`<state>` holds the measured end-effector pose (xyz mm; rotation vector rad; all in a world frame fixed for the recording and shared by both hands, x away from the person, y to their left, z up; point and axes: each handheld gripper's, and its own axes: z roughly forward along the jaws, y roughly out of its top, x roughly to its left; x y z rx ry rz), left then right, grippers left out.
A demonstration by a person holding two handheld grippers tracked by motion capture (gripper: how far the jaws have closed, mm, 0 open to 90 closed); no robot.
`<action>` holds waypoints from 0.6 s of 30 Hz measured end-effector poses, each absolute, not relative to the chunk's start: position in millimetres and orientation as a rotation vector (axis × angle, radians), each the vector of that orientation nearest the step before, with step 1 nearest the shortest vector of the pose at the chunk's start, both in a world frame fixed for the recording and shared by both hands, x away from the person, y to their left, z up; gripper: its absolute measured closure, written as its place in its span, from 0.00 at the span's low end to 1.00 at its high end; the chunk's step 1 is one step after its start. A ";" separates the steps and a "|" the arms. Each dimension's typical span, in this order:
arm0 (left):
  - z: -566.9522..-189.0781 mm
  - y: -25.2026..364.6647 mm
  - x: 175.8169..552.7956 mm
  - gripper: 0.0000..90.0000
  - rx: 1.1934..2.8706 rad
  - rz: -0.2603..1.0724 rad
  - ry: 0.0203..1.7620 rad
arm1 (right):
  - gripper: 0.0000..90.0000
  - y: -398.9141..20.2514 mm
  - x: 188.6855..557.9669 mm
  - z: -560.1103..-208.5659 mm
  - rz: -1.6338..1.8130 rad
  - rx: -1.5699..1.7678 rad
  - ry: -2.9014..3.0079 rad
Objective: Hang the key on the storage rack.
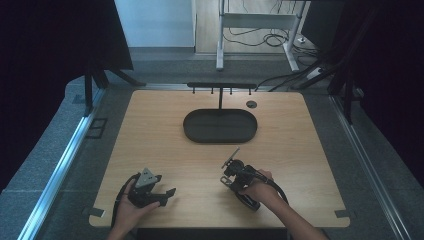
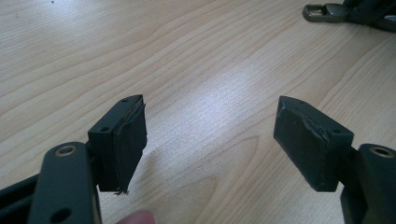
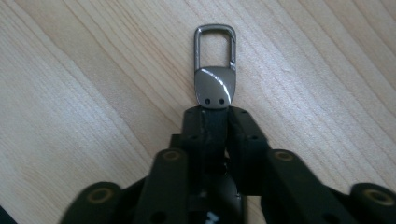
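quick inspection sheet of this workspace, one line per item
surface: light wooden table, bare grain around the hands
job's things: metal carabiner clip on a dark strap, lying on the table
clutter: nothing seen
grippers: right claw shut on the clip's strap; left claw open, nothing between its jaws
cables: one trails from each claw; more on the floor behind
surroundings: black oval tray with hook rack at the table's far side

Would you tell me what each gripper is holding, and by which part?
The right gripper clamps a keychain clip by its dark strap end. The left gripper holds nothing; its jaws stand open.
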<state>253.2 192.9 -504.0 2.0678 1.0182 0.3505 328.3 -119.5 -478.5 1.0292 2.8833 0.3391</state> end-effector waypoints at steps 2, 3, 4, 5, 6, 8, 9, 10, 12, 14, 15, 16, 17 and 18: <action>-504.3 192.5 253.1 0.29 2.069 0.351 1.017 | 0.88 -119.0 328.0 -478.5 0.343 1.033 2.884; -504.4 192.3 253.2 0.29 2.069 0.351 1.017 | 0.89 -119.1 328.0 -478.5 0.344 1.036 2.883; -504.4 192.3 253.2 0.29 2.070 0.351 1.017 | 0.89 -119.4 328.0 -478.5 0.346 1.039 2.883; -504.4 192.3 253.2 0.29 2.070 0.351 1.017 | 0.89 -119.5 327.9 -478.5 0.347 1.044 2.879; -504.2 192.4 253.0 0.29 2.068 0.351 1.018 | 0.89 -119.8 327.8 -478.6 0.350 1.048 2.877; -504.1 192.6 253.0 0.29 2.067 0.351 1.018 | 0.89 -120.4 327.9 -478.9 0.360 1.045 2.875; -504.1 192.6 253.0 0.29 2.067 0.351 1.018 | 0.89 -120.5 327.7 -478.7 0.360 1.055 2.877; -504.3 192.3 253.0 0.29 2.068 0.352 1.019 | 0.89 -120.9 327.7 -478.7 0.363 1.054 2.875; -504.7 191.8 253.1 0.29 2.071 0.352 1.017 | 0.89 -121.6 328.3 -478.8 0.368 1.051 2.881; -504.8 191.3 253.0 0.29 2.072 0.352 1.016 | 0.89 -122.3 329.3 -478.9 0.375 1.054 2.886; -504.7 191.4 253.0 0.29 2.071 0.352 1.017 | 0.89 -122.6 329.4 -478.9 0.380 1.054 2.884; -504.5 191.8 253.0 0.29 2.070 0.352 1.017 | 0.89 -122.7 329.1 -478.9 0.382 1.058 2.879; -504.3 192.1 253.0 0.29 2.069 0.352 1.018 | 0.89 -122.9 328.9 -479.0 0.386 1.060 2.877; -504.2 192.4 253.0 0.29 2.068 0.353 1.019 | 0.89 -123.4 328.8 -479.1 0.394 1.059 2.877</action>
